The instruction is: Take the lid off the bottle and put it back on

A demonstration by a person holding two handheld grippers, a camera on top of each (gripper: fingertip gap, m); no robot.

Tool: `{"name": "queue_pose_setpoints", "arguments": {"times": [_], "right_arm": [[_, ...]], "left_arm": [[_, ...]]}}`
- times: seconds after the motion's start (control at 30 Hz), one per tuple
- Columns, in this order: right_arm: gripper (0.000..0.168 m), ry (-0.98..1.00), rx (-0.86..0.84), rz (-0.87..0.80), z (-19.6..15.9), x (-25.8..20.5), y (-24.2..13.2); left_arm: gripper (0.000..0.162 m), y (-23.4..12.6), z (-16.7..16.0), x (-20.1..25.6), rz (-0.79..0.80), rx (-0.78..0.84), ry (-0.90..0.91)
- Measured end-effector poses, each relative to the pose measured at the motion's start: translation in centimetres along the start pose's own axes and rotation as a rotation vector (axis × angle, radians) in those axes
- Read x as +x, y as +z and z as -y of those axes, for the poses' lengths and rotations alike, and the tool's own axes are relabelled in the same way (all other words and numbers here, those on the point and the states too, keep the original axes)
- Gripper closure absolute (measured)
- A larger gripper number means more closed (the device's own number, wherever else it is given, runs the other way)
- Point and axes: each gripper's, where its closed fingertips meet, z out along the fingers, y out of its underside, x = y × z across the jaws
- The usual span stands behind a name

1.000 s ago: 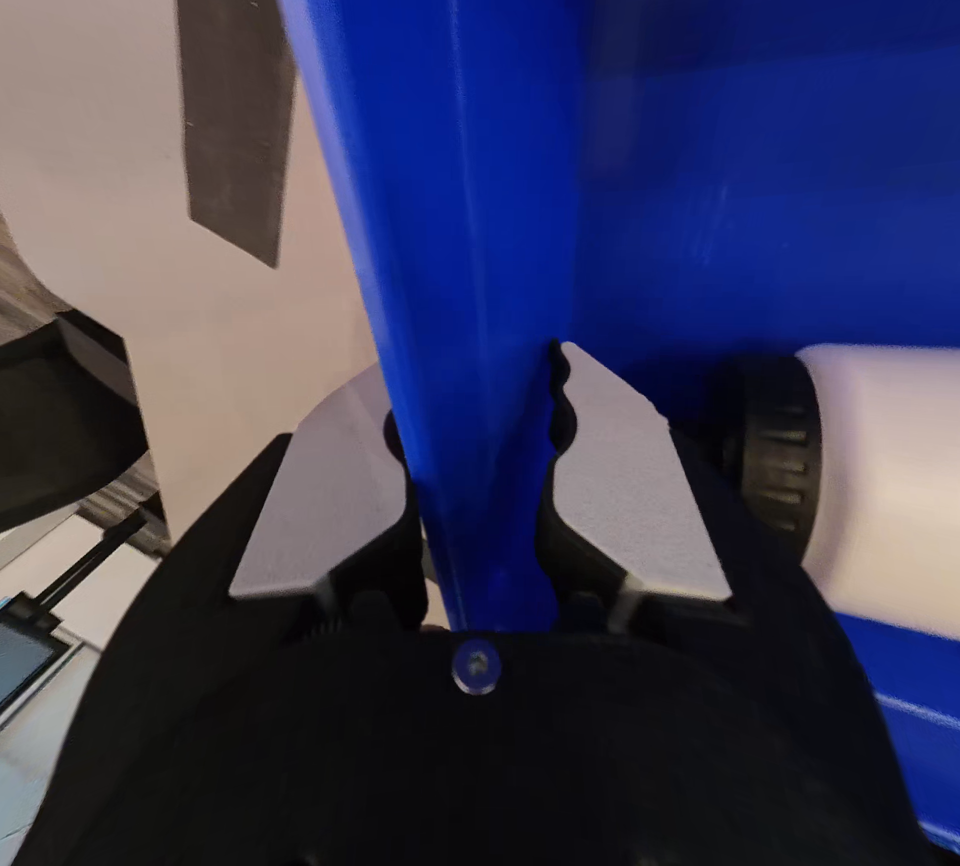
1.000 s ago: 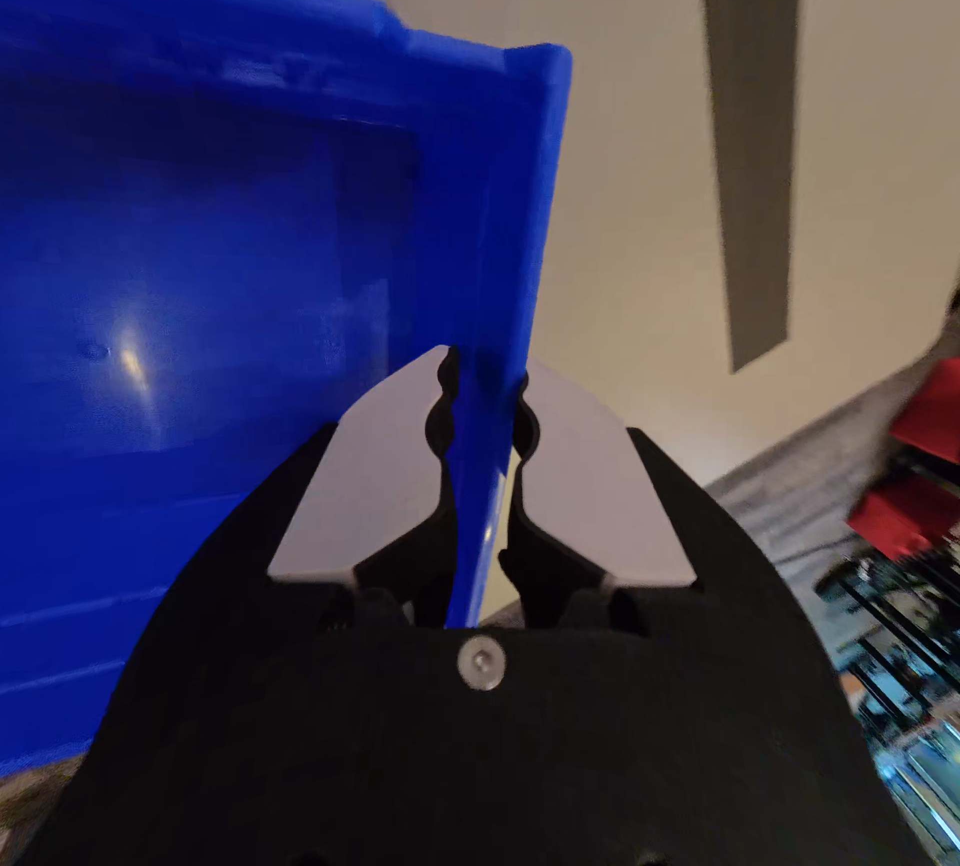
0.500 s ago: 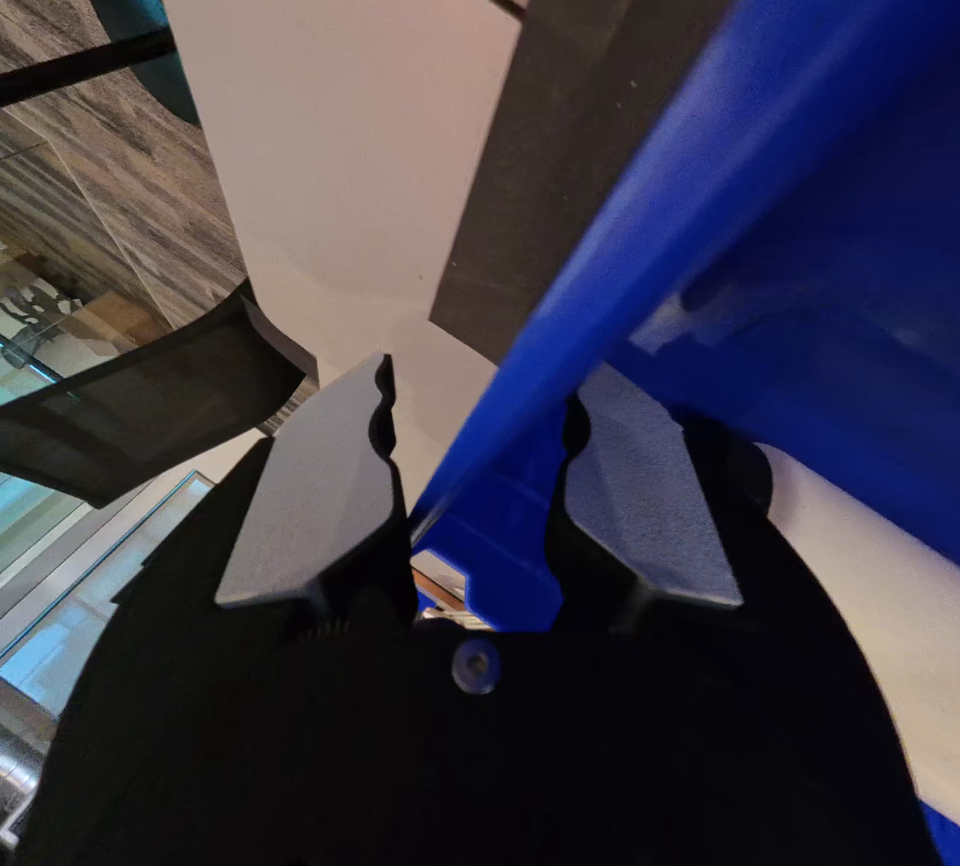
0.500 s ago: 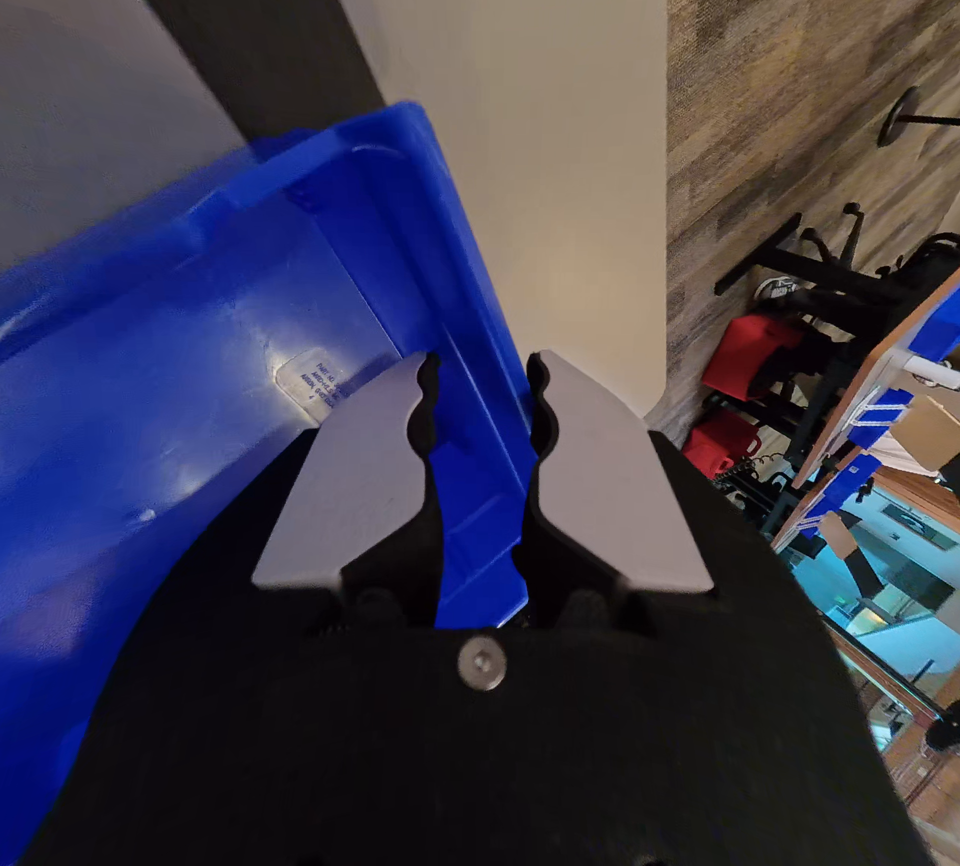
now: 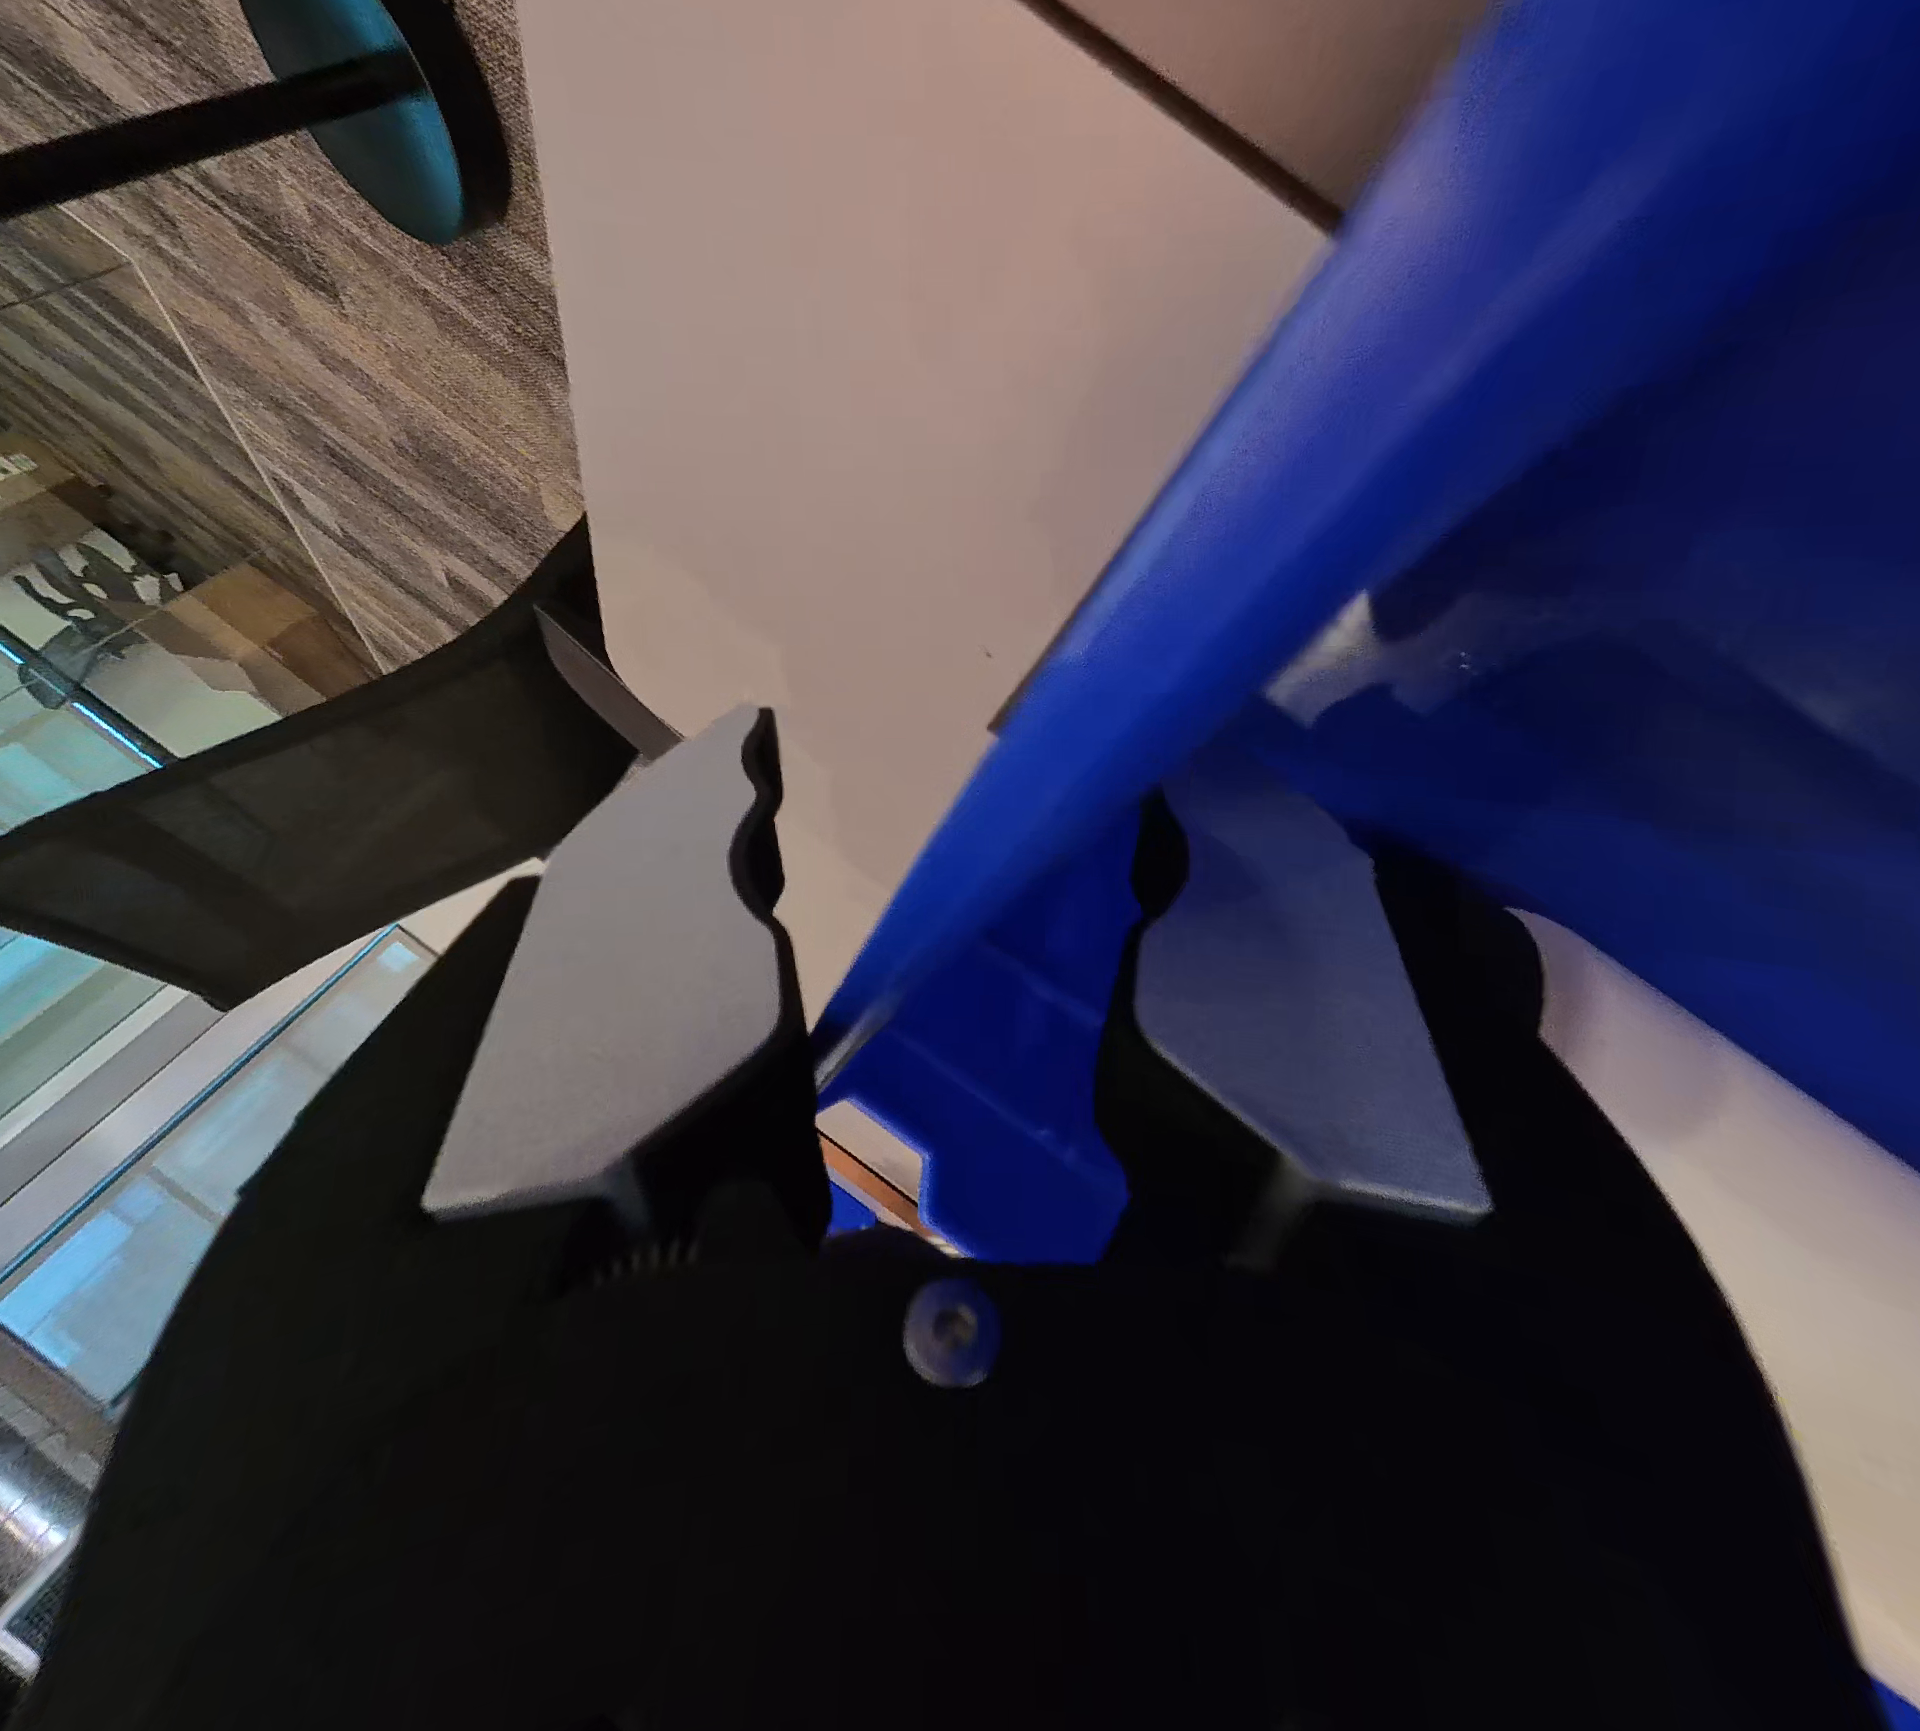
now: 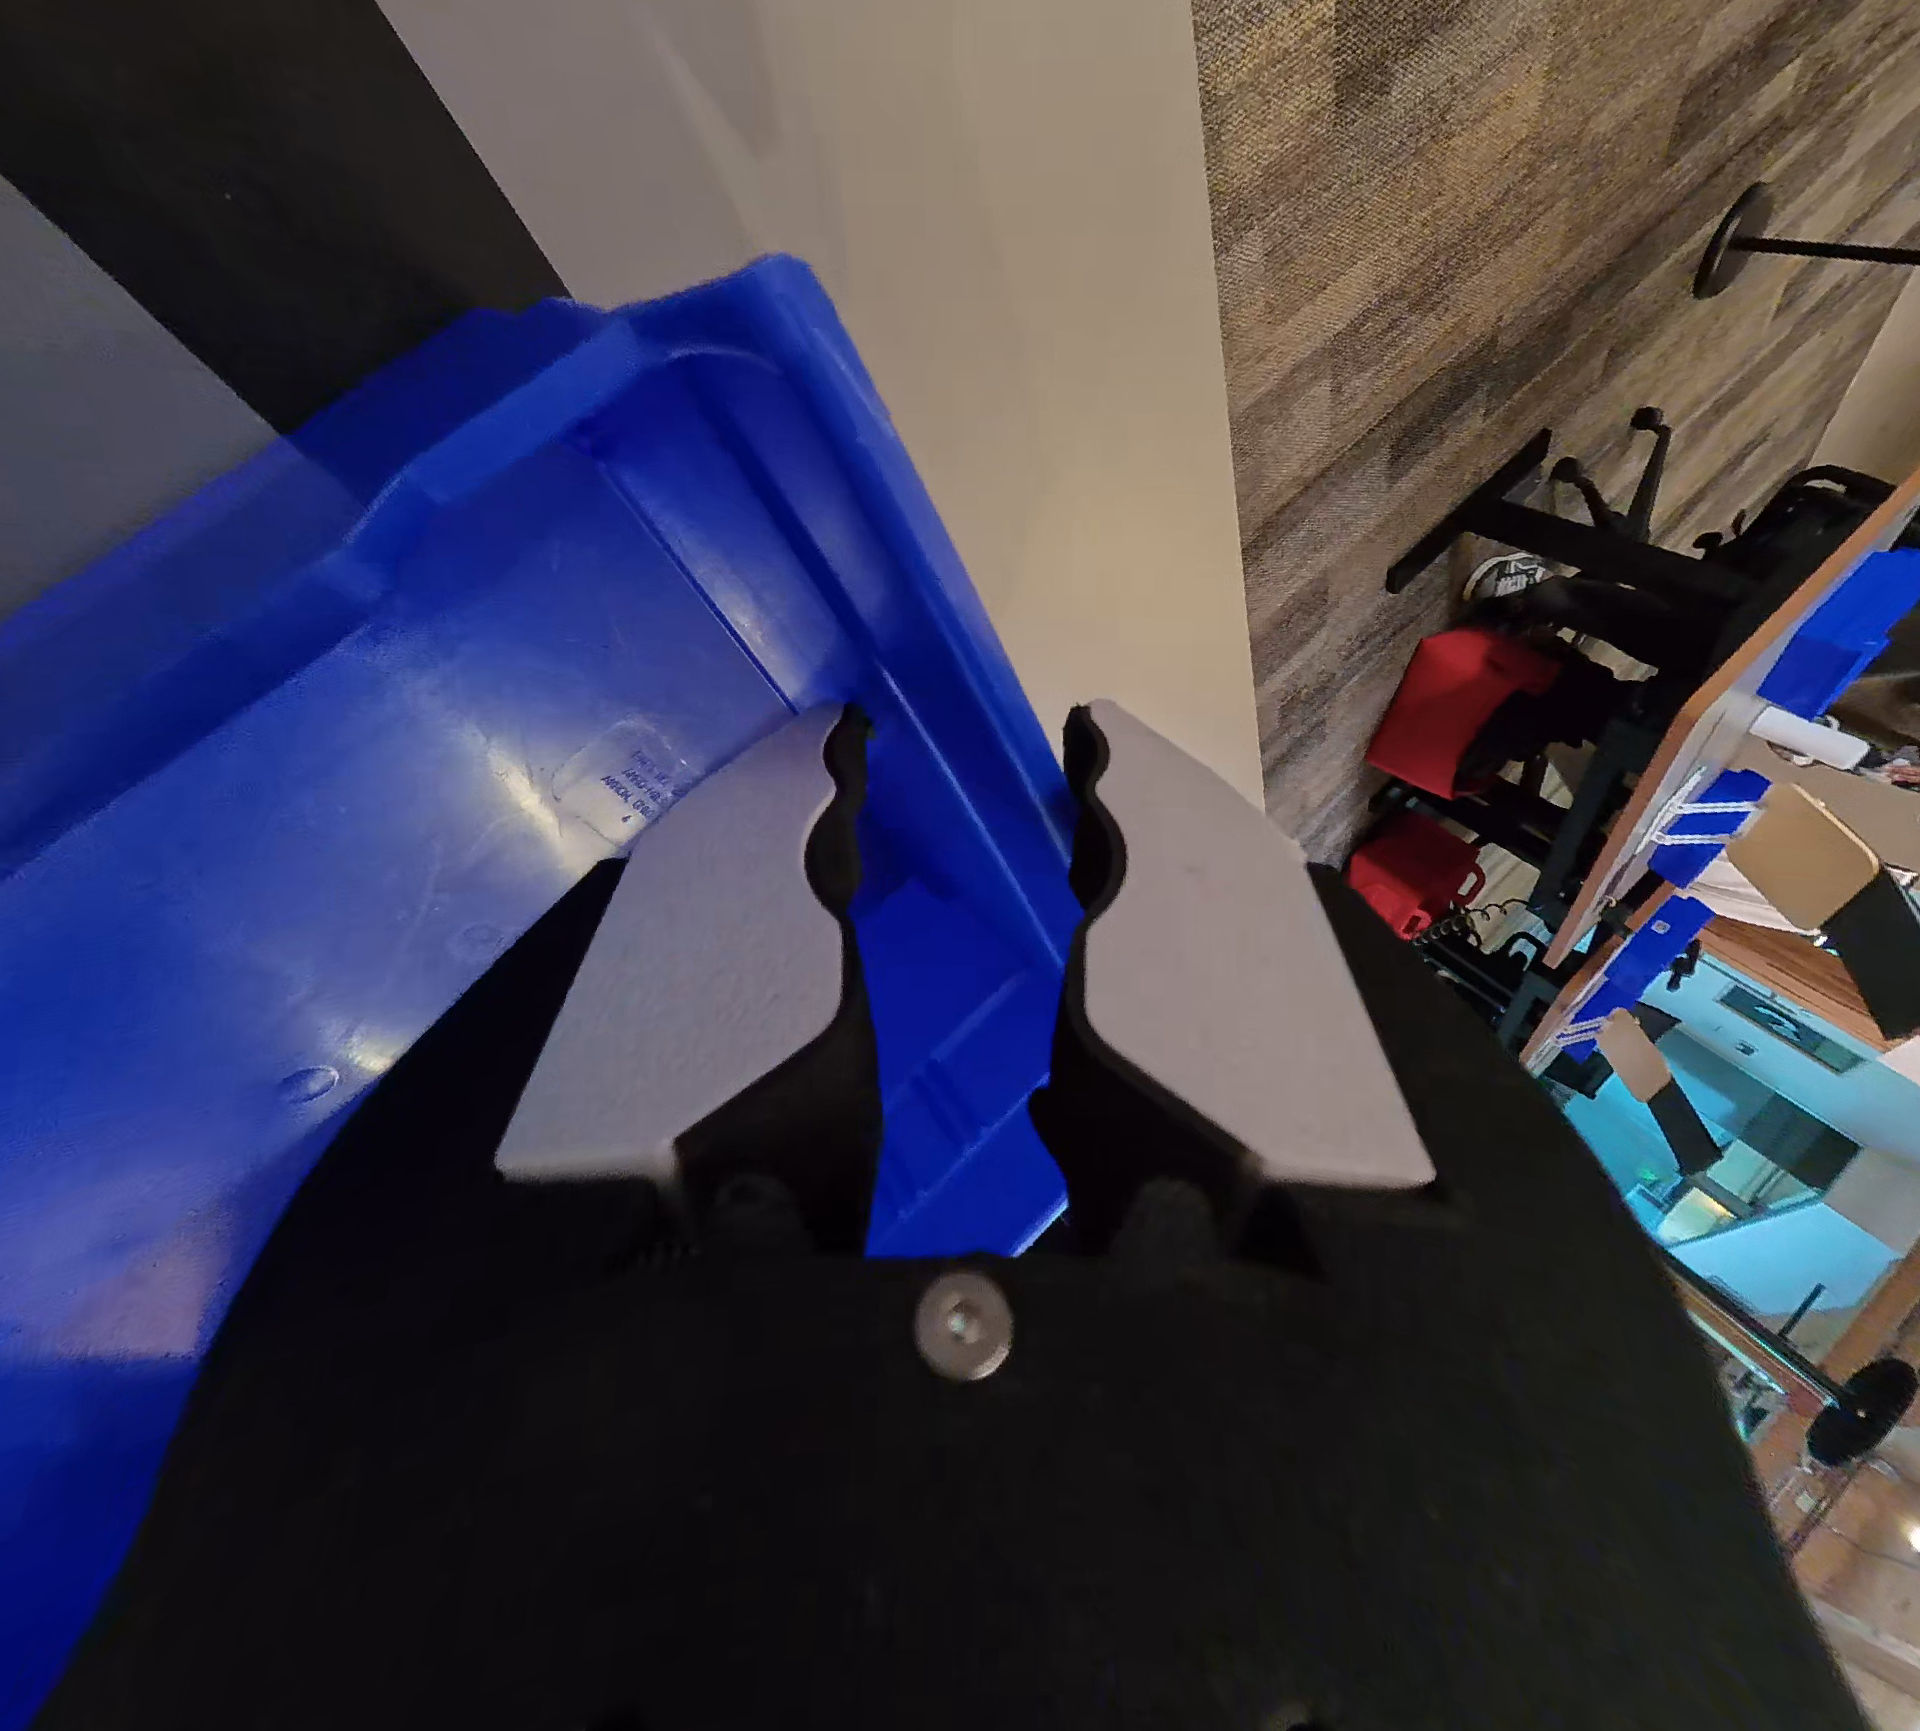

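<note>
Fingers of my left gripper (image 5: pixel 956 902) and right gripper (image 6: pixel 961 840) are spreading, releasing the tilted blue bin (image 6: pixel 364 850); bottle work is pending.

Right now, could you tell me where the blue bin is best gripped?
Take the blue bin by its thin side wall at the rim, edge-on, one finger inside and one outside. The wall is flat and narrow, and sits between the right gripper's fingers.

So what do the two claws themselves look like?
Both match: left claw and right claw each have a black body, two flat grey wedge-shaped fingers with wavy black inner pads, and one silver screw at the centre. No cables, markings or sleeves show.
</note>
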Motion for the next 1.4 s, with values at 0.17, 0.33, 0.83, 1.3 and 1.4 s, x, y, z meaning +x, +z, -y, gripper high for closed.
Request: {"name": "queue_pose_setpoints", "arguments": {"times": [0.17,0.33,0.83,1.3,1.4], "right_arm": [[0.13,0.008,-0.019,0.004,0.0,0.0,0.1],[0.129,0.011,-0.016,-0.007,0.2,0.3,0.2],[0.109,0.267,0.277,-0.142,0.2,0.9,-8.2],[0.088,0.14,1.059,0.257,8.0,-24.4,-32.6],[0.079,0.144,1.033,0.337,10.3,-28.2,-30.5]], "left_arm": [[0.095,0.2,0.4,-0.6,0.016,0.01,-0.002],[0.094,0.4,0.7,-1.2,0.018,0.004,-0.015],[0.069,-7.3,-2.0,-2.4,0.098,0.338,-0.379],[0.072,-33.1,2.1,24.7,-0.106,1.113,-0.211],[0.058,-33.2,6.0,29.3,-0.195,1.122,-0.185]]}}
